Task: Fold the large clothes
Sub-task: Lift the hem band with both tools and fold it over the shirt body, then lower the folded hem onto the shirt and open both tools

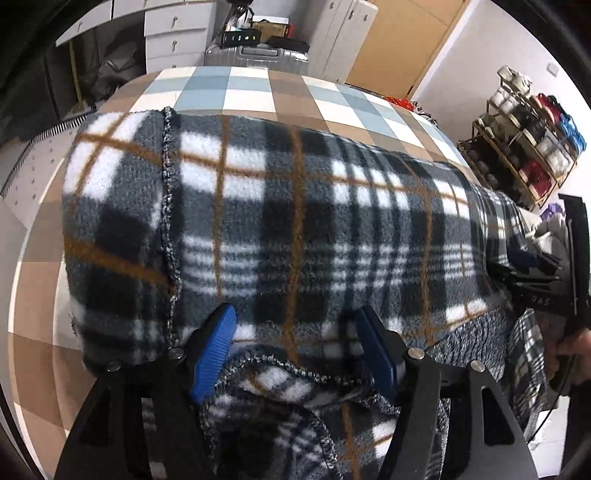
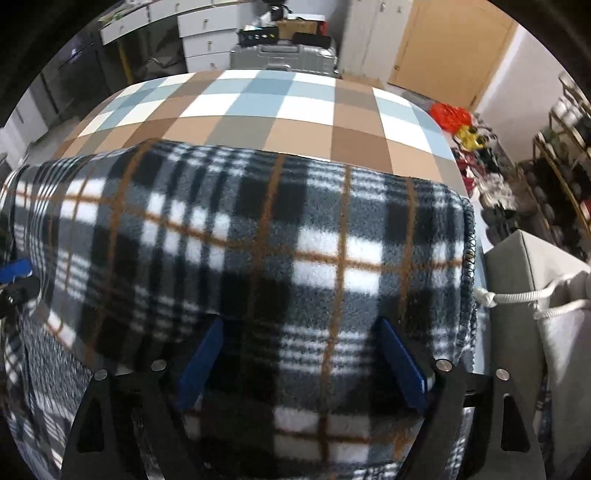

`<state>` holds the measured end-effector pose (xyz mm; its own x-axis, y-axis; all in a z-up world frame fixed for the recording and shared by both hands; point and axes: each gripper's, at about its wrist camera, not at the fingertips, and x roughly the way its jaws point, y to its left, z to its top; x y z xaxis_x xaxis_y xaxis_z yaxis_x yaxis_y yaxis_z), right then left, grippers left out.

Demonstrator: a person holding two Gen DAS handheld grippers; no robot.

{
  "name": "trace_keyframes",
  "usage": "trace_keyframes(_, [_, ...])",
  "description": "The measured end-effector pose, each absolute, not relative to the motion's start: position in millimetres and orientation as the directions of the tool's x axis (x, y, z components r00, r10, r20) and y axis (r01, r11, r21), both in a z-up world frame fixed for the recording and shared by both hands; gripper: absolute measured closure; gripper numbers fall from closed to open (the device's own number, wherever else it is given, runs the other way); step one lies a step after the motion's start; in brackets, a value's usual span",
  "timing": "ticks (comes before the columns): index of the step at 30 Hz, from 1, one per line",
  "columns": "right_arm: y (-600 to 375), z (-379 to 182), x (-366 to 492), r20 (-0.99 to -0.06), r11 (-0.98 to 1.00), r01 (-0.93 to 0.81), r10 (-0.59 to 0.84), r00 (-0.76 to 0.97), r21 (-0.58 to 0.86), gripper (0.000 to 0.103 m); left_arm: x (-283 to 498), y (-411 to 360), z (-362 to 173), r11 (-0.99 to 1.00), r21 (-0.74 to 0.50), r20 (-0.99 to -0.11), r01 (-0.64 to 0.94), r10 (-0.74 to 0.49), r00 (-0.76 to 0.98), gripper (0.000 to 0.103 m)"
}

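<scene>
Nearest in my left wrist view, my left gripper (image 1: 295, 332) points steeply down with its blue pads (image 1: 214, 350) spread fairly wide; a stitched edge of the plaid fleece blanket (image 1: 295, 221) curls up between them, but neither pad presses on it, so nothing is gripped. In my right wrist view the right gripper (image 2: 299, 347) stands wider still, its blue pads (image 2: 201, 360) just over the flat top layer of the same blanket (image 2: 258, 240), fabric under and between them, not pinched. The blanket is black, white and grey with thin orange lines; it lies folded in several layers across the near part of the table's checked cloth (image 1: 251, 92), a serged hem (image 1: 168, 221) running top to bottom on the left side of the left view, another stitched edge (image 2: 470, 251) at the blanket's right end in the right view. Loose folds bunch at the near edge under the left gripper. At the right rim of the left view I see the right gripper's black body with a hand (image 1: 569, 347) on it. Beyond the blanket the brown, blue and white checks lie bare. Right of the table stands a grey fabric bin (image 2: 524, 280) with white rope handles. Farther back: silver suitcase (image 1: 255, 55), white drawers (image 1: 173, 33), wooden door (image 2: 450, 48), a wire shoe rack (image 1: 524, 147).
</scene>
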<state>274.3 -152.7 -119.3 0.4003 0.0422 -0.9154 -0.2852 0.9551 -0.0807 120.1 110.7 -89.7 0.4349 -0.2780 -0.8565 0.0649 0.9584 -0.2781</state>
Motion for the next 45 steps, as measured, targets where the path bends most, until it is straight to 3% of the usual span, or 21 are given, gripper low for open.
trace_keyframes(9, [-152, -124, 294, -0.912, 0.967, -0.247, 0.038, 0.409, -0.07, 0.003, 144, 105, -91, 0.972, -0.179, -0.862, 0.152, -0.229, 0.451, 0.039])
trace_keyframes(13, [-154, -119, 301, -0.896, 0.975, -0.221, 0.081, 0.437, -0.019, 0.003, 158, 103, -91, 0.981, -0.13, -0.868, 0.145, -0.183, 0.461, 0.038])
trace_keyframes(15, [-164, -105, 295, -0.875, 0.979, -0.188, 0.16, 0.457, 0.081, 0.007, 157, 105, -85, 0.982, -0.145, -0.877, 0.118, -0.182, 0.444, 0.037])
trace_keyframes(19, [-188, -58, 247, -0.755, 0.935, -0.169, 0.352, 0.553, 0.312, 0.006, 123, 107, -52, 0.987, -0.143, -0.845, 0.07, -0.159, 0.51, 0.037])
trace_keyframes(23, [-198, -20, 177, -0.619, 0.876, -0.208, 0.458, 0.638, 0.435, 0.005, 70, 92, -19, 0.981, -0.16, -0.801, 0.11, -0.195, 0.566, 0.037])
trace_keyframes(29, [-195, 16, 87, -0.546, 0.843, -0.14, 0.453, 0.705, 0.519, 0.0, -4, 74, -9, 0.975, -0.185, -0.761, 0.126, -0.223, 0.609, 0.037])
trace_keyframes(33, [-194, 32, 45, -0.519, 0.782, -0.1, 0.498, 0.695, 0.616, 0.0, -13, 84, -15, 0.971, -0.213, -0.743, 0.107, -0.232, 0.628, 0.037])
trace_keyframes(37, [-192, 55, -11, -0.385, 0.635, -0.144, 0.615, 0.688, 0.759, 0.0, -15, 97, -18, 0.966, -0.249, -0.732, 0.076, -0.239, 0.638, 0.037])
trace_keyframes(39, [-189, 66, -31, -0.353, 0.648, -0.149, 0.577, 0.737, 0.747, 0.0, -11, 97, -19, 0.966, -0.25, -0.734, 0.071, -0.237, 0.636, 0.037])
trace_keyframes(45, [-163, 38, 10, -0.535, 0.918, -0.048, 0.272, 0.8, 0.395, 0.0, -3, 104, -33, 0.969, -0.244, -0.783, 0.032, -0.216, 0.583, 0.037])
